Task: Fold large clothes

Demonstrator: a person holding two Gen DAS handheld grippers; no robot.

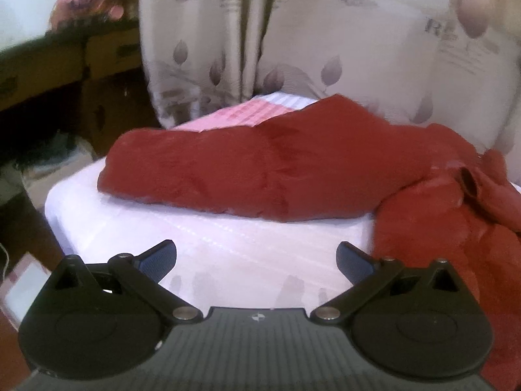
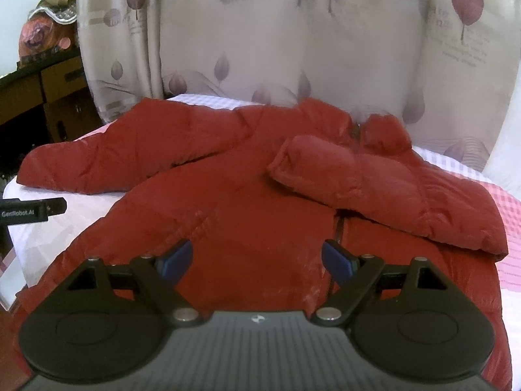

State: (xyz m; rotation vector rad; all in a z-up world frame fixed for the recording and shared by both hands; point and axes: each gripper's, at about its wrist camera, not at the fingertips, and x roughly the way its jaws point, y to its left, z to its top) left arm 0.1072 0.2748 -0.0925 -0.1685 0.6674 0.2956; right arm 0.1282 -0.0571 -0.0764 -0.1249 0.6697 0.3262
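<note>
- Right gripper (image 2: 257,260) spread wide, empty, hovering over jacket (image 2: 228,202) front.
- Left gripper (image 1: 257,260) also spread, sleeve (image 1: 228,176) just ahead, unfolded.
- Puffy, soft, slippery-looking; best pinched at cuff.

We count 1 puffy red quilted jacket (image 2: 234,202) with 2 sleeves, 1 pink-and-white checked bed sheet (image 2: 508,215), 1 beige leaf-printed curtain (image 2: 293,42) and 1 brown wooden cabinet (image 2: 62,97). We also count 2 black two-finger grippers: left (image 1: 256,260), right (image 2: 256,260), each with 2 blue-padded fingers.
</note>
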